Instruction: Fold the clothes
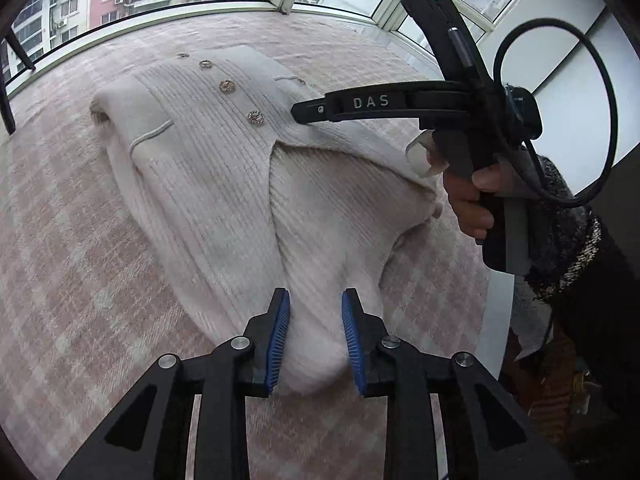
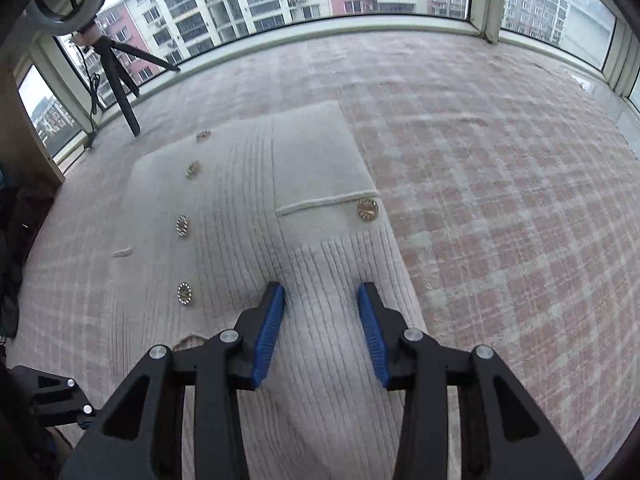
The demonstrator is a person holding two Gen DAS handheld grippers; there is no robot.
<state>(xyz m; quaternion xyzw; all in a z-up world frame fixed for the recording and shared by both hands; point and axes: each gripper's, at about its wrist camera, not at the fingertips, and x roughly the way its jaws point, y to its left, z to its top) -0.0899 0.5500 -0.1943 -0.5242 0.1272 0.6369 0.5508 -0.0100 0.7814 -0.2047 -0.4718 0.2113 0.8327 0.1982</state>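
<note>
A cream ribbed knit cardigan (image 1: 208, 152) with gold buttons and flap pockets lies on a pink checked bedspread (image 1: 80, 280). My left gripper (image 1: 316, 300) has its blue pads on either side of a raised fold of the knit at the near end. My right gripper (image 2: 320, 296) also straddles a bunch of the cardigan (image 2: 248, 208), near a pocket with a gold button (image 2: 367, 209). In the left wrist view the right gripper (image 1: 298, 112) comes in from the right, over the buttons. Both pairs of pads stand apart with fabric between them.
The bedspread (image 2: 500, 200) reaches to a white window sill (image 2: 320, 36) with glass panes and apartment blocks beyond. A black tripod (image 2: 120, 84) stands at the far left. A hand in a dark knit sleeve (image 1: 560, 220) holds the right gripper.
</note>
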